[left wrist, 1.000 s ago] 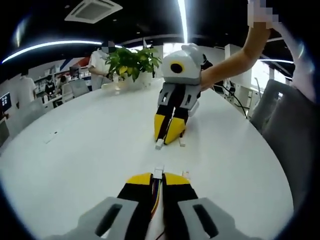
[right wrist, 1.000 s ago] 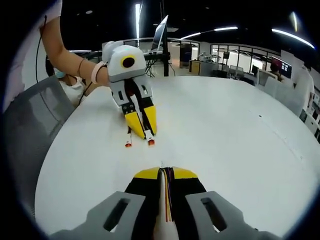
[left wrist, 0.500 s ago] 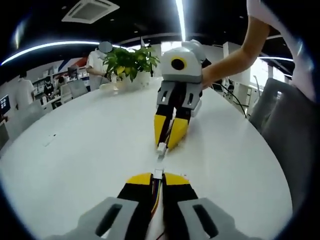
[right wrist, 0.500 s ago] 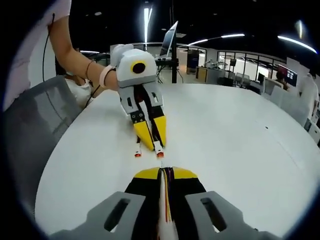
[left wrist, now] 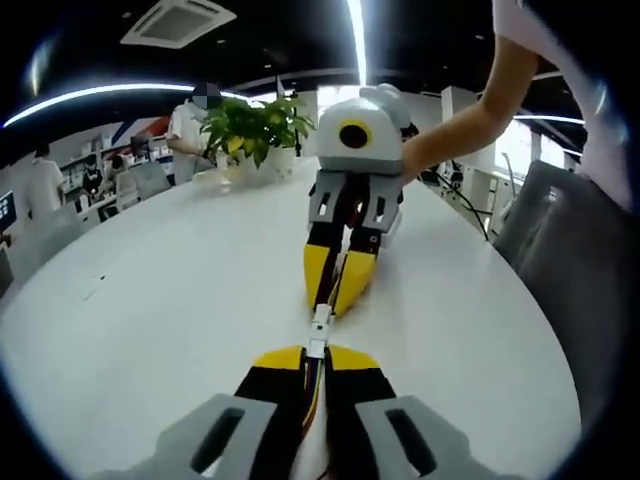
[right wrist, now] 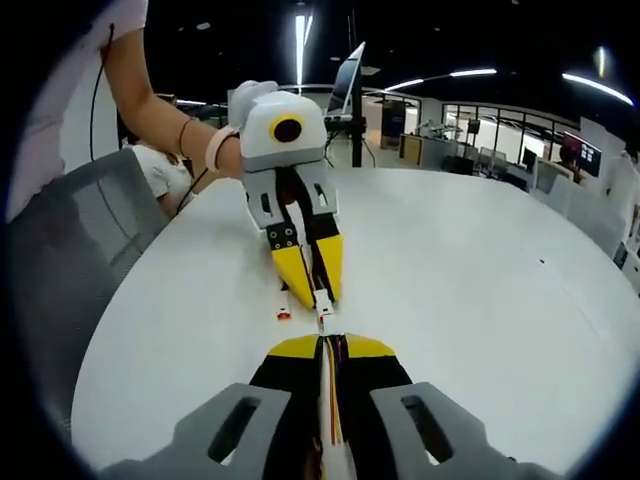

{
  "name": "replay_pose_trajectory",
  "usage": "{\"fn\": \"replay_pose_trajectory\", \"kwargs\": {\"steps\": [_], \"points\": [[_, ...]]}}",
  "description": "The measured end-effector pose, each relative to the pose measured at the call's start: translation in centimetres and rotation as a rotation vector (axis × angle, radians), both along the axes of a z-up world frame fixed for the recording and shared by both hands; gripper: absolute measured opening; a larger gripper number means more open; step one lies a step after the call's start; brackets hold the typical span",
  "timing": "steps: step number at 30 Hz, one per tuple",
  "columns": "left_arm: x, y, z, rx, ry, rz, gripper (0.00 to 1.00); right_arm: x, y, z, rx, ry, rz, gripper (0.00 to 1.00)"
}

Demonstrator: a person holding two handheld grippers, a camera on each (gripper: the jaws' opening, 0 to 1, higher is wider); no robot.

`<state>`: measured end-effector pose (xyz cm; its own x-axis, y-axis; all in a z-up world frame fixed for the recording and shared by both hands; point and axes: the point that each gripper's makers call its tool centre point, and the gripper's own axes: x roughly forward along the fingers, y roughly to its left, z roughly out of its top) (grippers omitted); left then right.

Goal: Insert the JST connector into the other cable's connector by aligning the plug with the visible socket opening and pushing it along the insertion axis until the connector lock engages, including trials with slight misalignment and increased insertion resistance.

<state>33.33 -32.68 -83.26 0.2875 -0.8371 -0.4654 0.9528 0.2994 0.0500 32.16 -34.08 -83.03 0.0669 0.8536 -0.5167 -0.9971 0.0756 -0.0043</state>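
Over a round white table (left wrist: 150, 300), my left gripper (left wrist: 315, 352) is shut on a white JST connector (left wrist: 317, 346) with coloured wires (left wrist: 313, 390) running back between its yellow-tipped jaws. Facing it, my right gripper (left wrist: 335, 298) is shut on the other cable's white connector (left wrist: 321, 318). The two connectors meet tip to tip, roughly in line. In the right gripper view, my right gripper (right wrist: 330, 342) is shut on its wires (right wrist: 335, 400), and my left gripper (right wrist: 312, 290) holds its connector (right wrist: 323, 300) right at my tips. A small red-ended connector (right wrist: 284, 314) shows beside it.
A potted plant (left wrist: 255, 125) stands at the table's far edge. Grey chairs (left wrist: 560, 260) (right wrist: 70, 260) sit along the table's side. A person's forearm (left wrist: 470, 120) holds the facing gripper. People stand in the background office. A screen (right wrist: 345, 75) rises beyond the table.
The two grippers have come together. The gap between the two white connectors has closed, and they now touch tip to tip.
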Motion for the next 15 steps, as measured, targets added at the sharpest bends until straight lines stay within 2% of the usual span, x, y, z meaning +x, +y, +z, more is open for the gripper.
{"fn": "replay_pose_trajectory", "kwargs": {"steps": [15], "points": [[-0.01, -0.56, 0.59, 0.011, -0.023, -0.036, 0.00, 0.32, -0.10, 0.12, 0.008, -0.001, 0.019, 0.04]]}}
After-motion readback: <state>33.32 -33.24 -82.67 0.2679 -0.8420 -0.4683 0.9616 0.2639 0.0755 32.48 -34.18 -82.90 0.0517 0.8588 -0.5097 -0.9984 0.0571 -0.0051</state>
